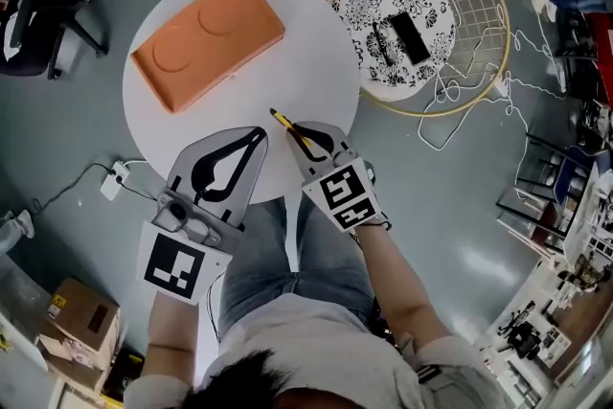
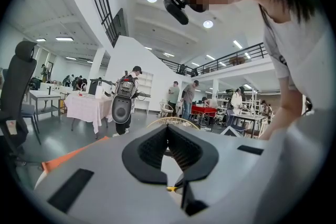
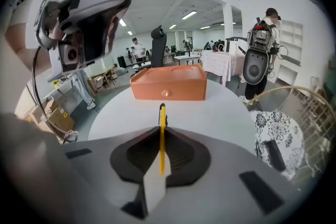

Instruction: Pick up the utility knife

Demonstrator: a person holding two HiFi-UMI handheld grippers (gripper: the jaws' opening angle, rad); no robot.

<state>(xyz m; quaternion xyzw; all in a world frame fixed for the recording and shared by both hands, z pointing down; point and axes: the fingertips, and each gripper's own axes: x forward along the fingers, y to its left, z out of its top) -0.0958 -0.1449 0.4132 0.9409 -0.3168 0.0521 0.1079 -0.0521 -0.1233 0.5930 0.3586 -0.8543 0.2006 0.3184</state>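
Observation:
The utility knife [image 1: 287, 130] is slim and yellow with a dark tip. It sticks out past my right gripper [image 1: 300, 135], which is shut on it above the near edge of the round white table [image 1: 297, 53]. In the right gripper view the knife [image 3: 162, 136] stands on edge between the jaws of the right gripper [image 3: 161, 129] and points at an orange box [image 3: 168, 82]. My left gripper [image 1: 260, 132] hovers just left of the knife, shut with nothing held. In its own view the left gripper [image 2: 168, 127] has its tips meeting.
The flat orange box [image 1: 208, 38] lies on the table's far left part. To the right stand a floral-topped stool [image 1: 397, 24] with a black device on it and a gold wire basket [image 1: 484, 34]. White cables [image 1: 479, 101], an office chair [image 1: 38, 5] and cardboard boxes [image 1: 81, 316] are on the floor.

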